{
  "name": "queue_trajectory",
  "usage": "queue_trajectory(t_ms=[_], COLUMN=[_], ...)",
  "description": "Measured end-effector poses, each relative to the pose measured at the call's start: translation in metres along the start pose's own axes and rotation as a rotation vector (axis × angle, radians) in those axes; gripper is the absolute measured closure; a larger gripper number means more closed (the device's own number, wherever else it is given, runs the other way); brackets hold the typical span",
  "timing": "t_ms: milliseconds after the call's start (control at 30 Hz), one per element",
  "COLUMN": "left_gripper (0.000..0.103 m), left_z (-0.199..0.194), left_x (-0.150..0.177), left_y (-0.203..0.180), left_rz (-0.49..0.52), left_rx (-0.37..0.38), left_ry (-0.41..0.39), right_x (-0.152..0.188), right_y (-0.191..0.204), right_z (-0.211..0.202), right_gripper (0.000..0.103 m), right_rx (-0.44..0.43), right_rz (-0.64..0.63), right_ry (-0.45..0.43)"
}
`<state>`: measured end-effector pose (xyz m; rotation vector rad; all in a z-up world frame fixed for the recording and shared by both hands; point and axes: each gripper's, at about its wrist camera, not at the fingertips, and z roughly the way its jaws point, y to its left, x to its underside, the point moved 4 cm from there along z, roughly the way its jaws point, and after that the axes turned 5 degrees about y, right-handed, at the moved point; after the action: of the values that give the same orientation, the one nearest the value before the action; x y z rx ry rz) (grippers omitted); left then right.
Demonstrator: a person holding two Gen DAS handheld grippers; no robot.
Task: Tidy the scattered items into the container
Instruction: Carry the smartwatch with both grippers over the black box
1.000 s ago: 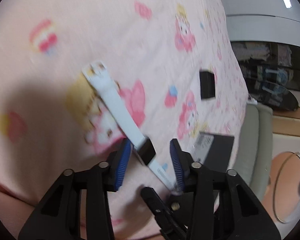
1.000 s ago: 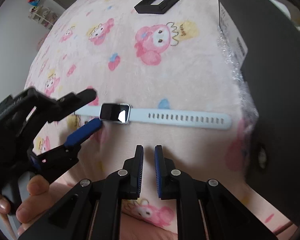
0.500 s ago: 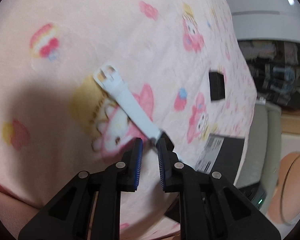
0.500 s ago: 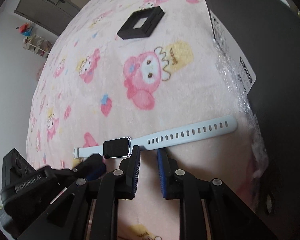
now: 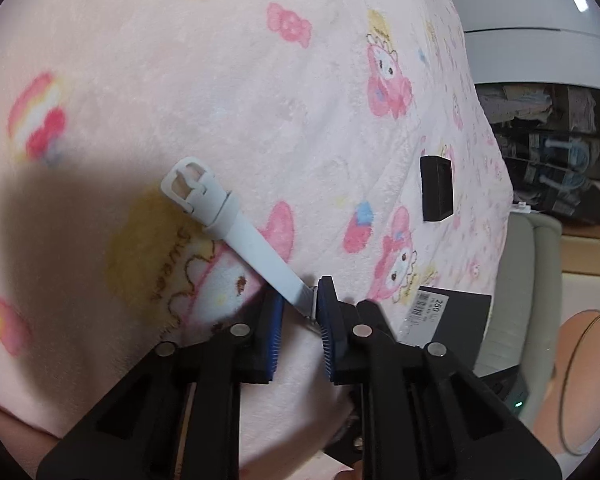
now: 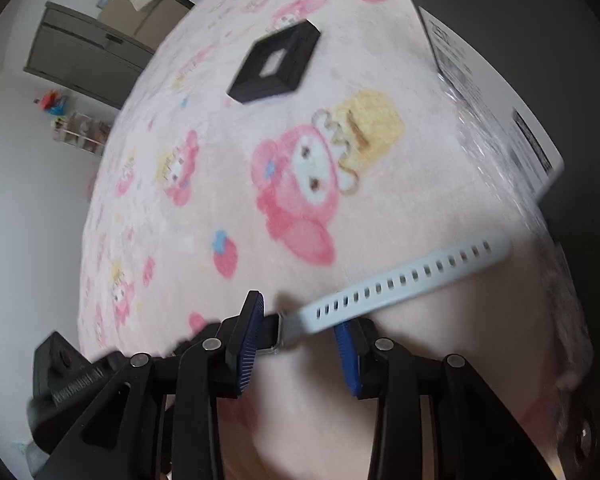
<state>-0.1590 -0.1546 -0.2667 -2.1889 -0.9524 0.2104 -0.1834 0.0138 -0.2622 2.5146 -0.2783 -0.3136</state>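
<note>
A: Where's the watch [image 5: 256, 248]?

B: Lying flat on the pink cartoon-print blanket [image 5: 220, 80] covering the bed. Pale blue-white strap, dark case in the middle. From the left wrist view the buckle end runs up and left, away from the left tool [image 5: 300, 320].

A: Left tool state?

B: Pinched narrow, blue pads [image 5: 274, 320] closed on the watch right where the buckle strap meets the case. The case itself is mostly hidden behind the right-hand pad.

A: Right tool?

B: Right tool [image 6: 300, 344] has its jaws opening, roughly half wide. The watch sits between them: case by the left pad, perforated strap [image 6: 404, 280] passing over the right pad and running out to the upper right. Can't see either pad pressing on it. The frame is motion-blurred there, so contact at the case is hard to call.

A: Both tools at the same spot?

B: Yes, both at the case. The left tool's black body shows at the lower left of the right wrist view.

A: Container?

B: Large black box [image 6: 560, 80] with a white barcode label, on the right of the right wrist view, clear wrap along its edge. The strap tip ends just beside it. It shows in the left wrist view too [image 5: 456, 316].

A: Anything else on the blanket?

B: A small black square frame piece [image 6: 276, 64], well apart from the watch, further up the bed.
</note>
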Motion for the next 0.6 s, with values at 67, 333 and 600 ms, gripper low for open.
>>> queue_trajectory(t_ms=[67, 333, 600], left_gripper=[0.088, 0.090, 0.090], left_z=[0.000, -0.008, -0.029], left_x=[0.000, 0.008, 0.033], left_y=[-0.005, -0.025, -0.063], left_rz=[0.026, 0.141, 0.329], left_rx=[-0.014, -0.020, 0.056], left_ry=[-0.013, -0.045, -0.080], right_x=[-0.001, 0.002, 0.009], right_y=[0.007, 0.023, 0.041], right_z=[-0.002, -0.027, -0.090], right_gripper=[0.076, 0.094, 0.095], right_rx=[0.015, 0.043, 0.022], right_rz=[-0.049, -0.193, -0.315], right_ry=[-0.009, -0.045, -0.113])
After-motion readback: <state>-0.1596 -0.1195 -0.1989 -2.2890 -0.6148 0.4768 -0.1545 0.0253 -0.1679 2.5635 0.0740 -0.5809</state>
